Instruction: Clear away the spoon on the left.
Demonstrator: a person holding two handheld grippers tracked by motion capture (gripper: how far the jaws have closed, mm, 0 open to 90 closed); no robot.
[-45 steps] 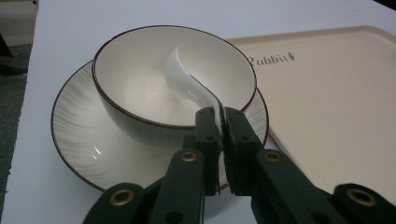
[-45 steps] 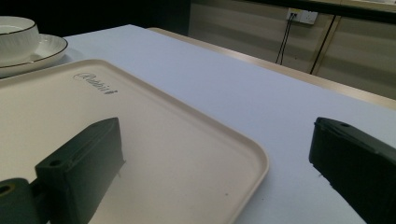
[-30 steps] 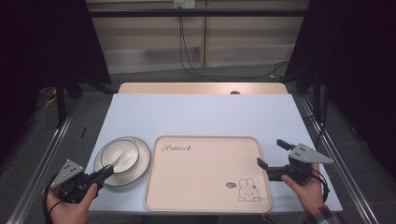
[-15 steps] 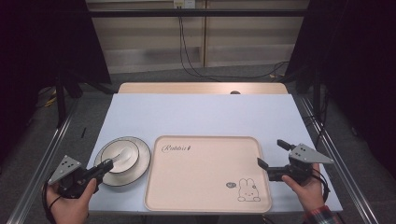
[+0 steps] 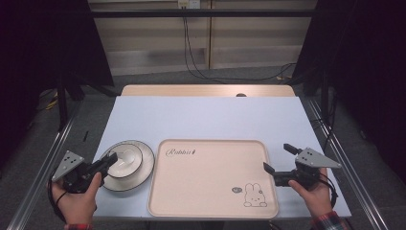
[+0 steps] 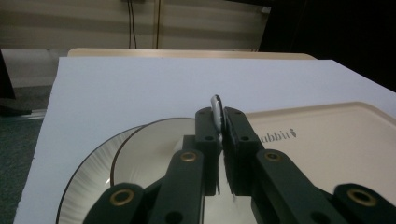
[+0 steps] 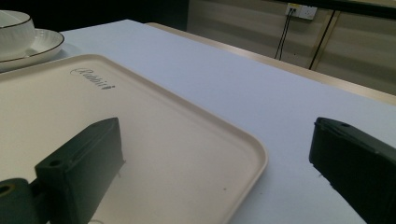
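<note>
While the left tool (image 5: 106, 163) is pinching the rim of the small bowl (image 5: 125, 160), we are keeping that bowl on the saucer (image 5: 141, 170) at the near left of the bench (image 5: 206, 115), just beside the left edge of the tray (image 5: 210, 201). In the left gripper view the two jaws are pressing together on the thin bowl rim (image 6: 217, 109), which is standing up between them. From this grip the tray is lying to the right, with its lettered corner nearest the bowl, so we judge that any carry onto it is running rightward across the tray's raised lip. The right tool (image 5: 276, 159) is hovering spread wide over the tray's right edge and is holding nothing. The left hand (image 5: 79, 203) is by far the nearer one to the bowl.
</note>
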